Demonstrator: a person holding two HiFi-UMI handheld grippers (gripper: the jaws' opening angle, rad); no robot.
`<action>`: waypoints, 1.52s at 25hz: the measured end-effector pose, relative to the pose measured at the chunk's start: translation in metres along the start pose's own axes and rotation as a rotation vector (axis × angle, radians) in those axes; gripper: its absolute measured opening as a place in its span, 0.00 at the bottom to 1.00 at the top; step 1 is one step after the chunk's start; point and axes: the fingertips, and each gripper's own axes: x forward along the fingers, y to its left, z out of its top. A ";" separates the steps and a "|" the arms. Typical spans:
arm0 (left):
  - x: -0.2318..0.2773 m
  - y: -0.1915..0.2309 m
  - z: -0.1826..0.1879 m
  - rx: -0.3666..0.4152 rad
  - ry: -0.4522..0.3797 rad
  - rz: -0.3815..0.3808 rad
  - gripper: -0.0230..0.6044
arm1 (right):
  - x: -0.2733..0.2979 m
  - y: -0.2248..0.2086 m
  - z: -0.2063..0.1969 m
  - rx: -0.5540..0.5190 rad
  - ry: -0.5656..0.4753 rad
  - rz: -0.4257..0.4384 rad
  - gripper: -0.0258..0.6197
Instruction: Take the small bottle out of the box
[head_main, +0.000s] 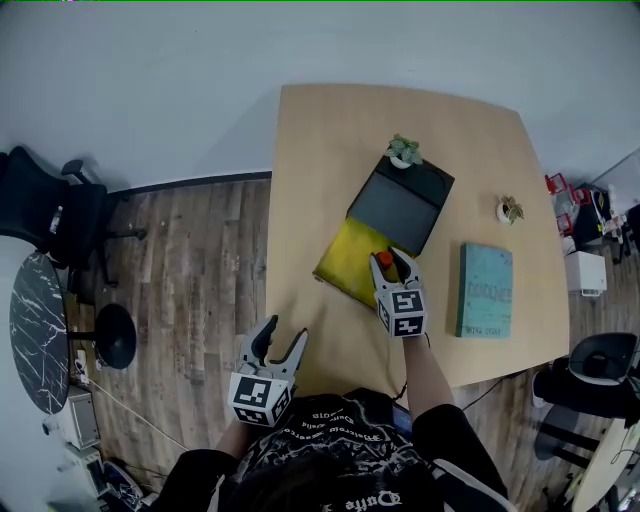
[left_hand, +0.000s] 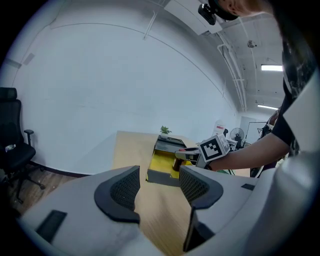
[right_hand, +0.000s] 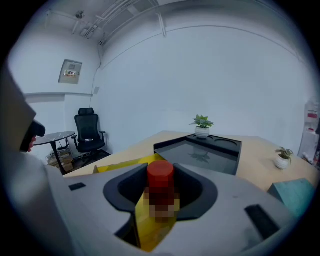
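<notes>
Teal book (head_main: 486, 290), potted plant (head_main: 404, 151), office chair (head_main: 60, 215)

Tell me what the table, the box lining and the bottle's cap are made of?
Table: pale wood or laminate, matte, faint grain. Box lining: bright yellow, matte, maybe fabric or foam; unclear. Bottle cap: red, smooth, probably plastic.

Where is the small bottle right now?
In the head view, the small bottle sits right of centre, between the jaws of the right gripper, at the open yellow box.
</notes>
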 end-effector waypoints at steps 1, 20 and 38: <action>0.001 0.000 -0.001 0.000 0.001 0.000 0.44 | 0.001 0.000 0.000 0.002 0.002 0.000 0.29; -0.011 -0.006 -0.005 0.001 -0.032 -0.039 0.44 | -0.062 0.031 0.073 -0.033 -0.151 0.054 0.29; -0.047 -0.020 -0.005 0.013 -0.084 -0.154 0.44 | -0.183 0.082 0.108 -0.047 -0.241 -0.019 0.29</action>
